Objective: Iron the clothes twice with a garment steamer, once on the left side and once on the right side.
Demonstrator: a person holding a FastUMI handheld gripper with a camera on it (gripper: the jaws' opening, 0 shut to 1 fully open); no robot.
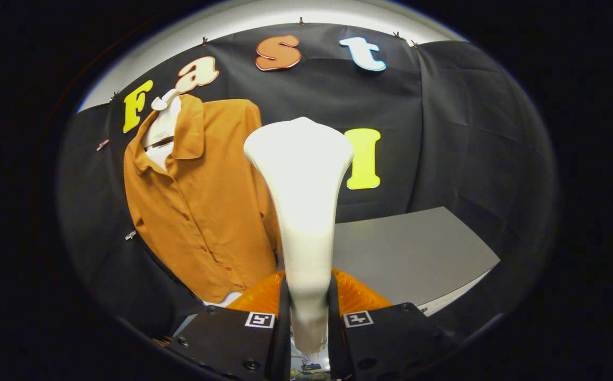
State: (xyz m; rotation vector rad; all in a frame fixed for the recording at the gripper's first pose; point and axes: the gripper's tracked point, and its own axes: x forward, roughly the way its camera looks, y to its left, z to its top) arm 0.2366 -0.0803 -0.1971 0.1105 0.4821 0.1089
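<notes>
A white garment steamer [302, 190] stands upright between my fingers, its handle clamped by both and its wide head flaring above them. My gripper [309, 312] is shut on that handle. An orange button-up shirt [200, 201] hangs on a white hanger [162, 123] against the black cloth wall, ahead of the fingers and to their left. The steamer head is level with the shirt's chest, off its right edge, and hides that shirt's right sleeve. I cannot tell how far the head is from the cloth.
A grey table top [412, 254] lies beyond the fingers to the right of the shirt, its front edge running toward me. Black cloth walls close off the back and the right side. Something orange and ribbed [359, 297] sits just behind the fingers, low down.
</notes>
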